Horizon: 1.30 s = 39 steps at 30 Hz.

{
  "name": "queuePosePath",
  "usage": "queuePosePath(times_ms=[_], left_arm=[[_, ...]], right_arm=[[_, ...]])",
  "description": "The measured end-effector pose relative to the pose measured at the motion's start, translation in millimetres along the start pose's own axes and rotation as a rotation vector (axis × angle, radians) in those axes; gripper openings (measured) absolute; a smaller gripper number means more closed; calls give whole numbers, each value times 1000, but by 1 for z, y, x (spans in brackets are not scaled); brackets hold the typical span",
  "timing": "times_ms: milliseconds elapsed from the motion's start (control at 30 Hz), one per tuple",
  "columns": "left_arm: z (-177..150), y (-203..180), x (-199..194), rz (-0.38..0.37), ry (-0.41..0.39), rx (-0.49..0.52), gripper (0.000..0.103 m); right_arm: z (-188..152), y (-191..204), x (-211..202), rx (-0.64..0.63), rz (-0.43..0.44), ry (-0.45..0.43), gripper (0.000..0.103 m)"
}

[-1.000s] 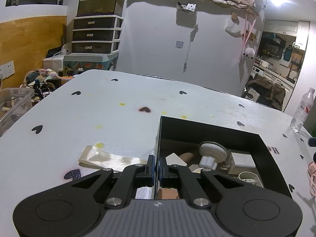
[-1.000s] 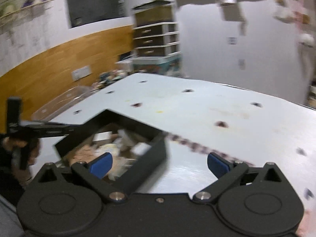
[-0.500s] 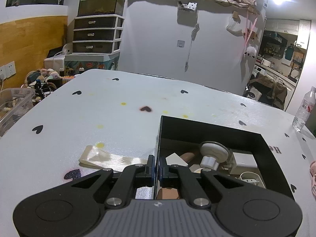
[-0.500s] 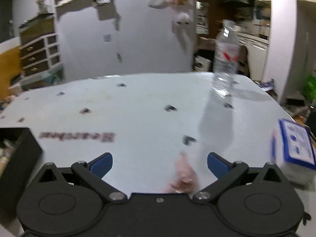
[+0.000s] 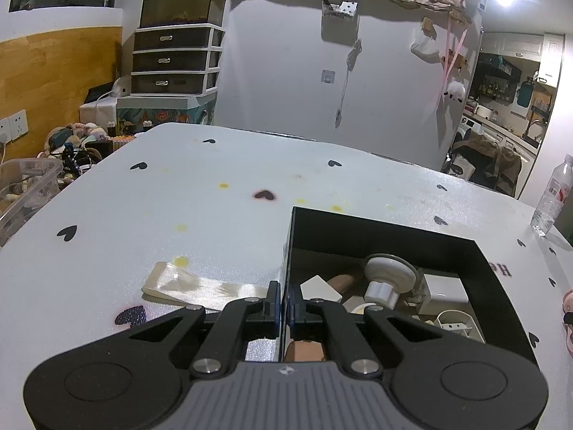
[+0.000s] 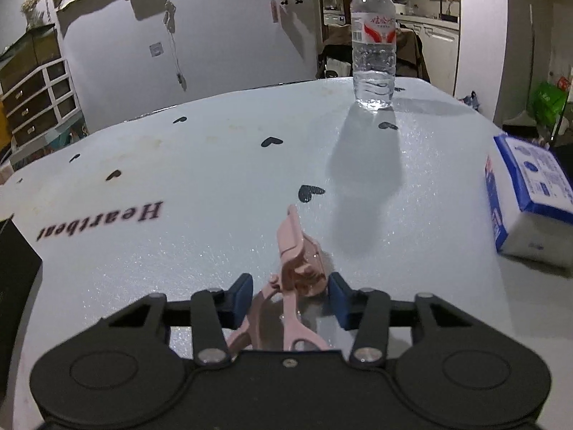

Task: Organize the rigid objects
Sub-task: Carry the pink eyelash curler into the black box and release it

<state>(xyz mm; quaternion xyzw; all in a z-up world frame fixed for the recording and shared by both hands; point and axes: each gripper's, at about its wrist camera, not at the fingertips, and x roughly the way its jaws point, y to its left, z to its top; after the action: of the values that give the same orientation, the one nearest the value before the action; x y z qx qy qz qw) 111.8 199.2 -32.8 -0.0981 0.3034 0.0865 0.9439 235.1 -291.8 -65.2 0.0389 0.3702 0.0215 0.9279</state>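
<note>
Pink plastic lies between the blue pads of the right claw (image 6: 289, 295): an eyelash curler (image 6: 299, 268) flat on the counter (image 6: 215, 215), its handles pointing back under the claw and its curved head pointing away. The jaws stand partly apart on either side of the hinge, not yet pressing on it, so the curler is framed but not gripped; closing at that thick middle looks like the surest hold on such a thin, awkward shape.

The left claw (image 5: 283, 301) is clenched on the near wall of the black box (image 5: 480, 265), one pad outside and one inside, most likely to keep the box from sliding while things are dropped in. Inside it lie a white suction cup (image 5: 390, 274), a white charger (image 5: 446, 288) and other small pieces that are hard to name. A cream ribbon (image 5: 200, 286) lies on the counter just beside the box, on the left.

Farther off, toward the counter's right edge, sits a blue and white tissue pack (image 6: 523, 197), and at the far edge a water bottle (image 6: 374, 41) stands upright, well apart from the curler.
</note>
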Motion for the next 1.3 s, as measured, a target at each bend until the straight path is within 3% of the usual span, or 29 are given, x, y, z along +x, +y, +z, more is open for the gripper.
queuePosePath(times_ms=[133, 300, 433, 633, 767, 900, 1100, 1300], left_arm=[[-1, 0, 1, 0, 1, 0, 4], [-1, 0, 1, -1, 1, -1, 4], [-1, 0, 3, -3, 1, -1, 4], [-2, 0, 3, -9, -1, -4, 4], [-2, 0, 3, -12, -1, -5, 4], [-2, 0, 2, -16, -2, -4, 4], [-1, 0, 1, -17, -3, -3, 4], [-1, 0, 1, -19, -3, -1, 4]], right_arm=[[3, 3, -3, -10, 18, -11, 35], [12, 24, -14, -68, 112, -32, 35], [25, 51, -30, -102, 234, -79, 35], [47, 116, -56, -214, 496, -126, 35], [53, 172, -65, -364, 666, -108, 35], [54, 224, -66, -560, 767, -73, 35], [51, 285, -50, -768, 836, -6, 35], [50, 322, -28, -756, 864, 57, 35]])
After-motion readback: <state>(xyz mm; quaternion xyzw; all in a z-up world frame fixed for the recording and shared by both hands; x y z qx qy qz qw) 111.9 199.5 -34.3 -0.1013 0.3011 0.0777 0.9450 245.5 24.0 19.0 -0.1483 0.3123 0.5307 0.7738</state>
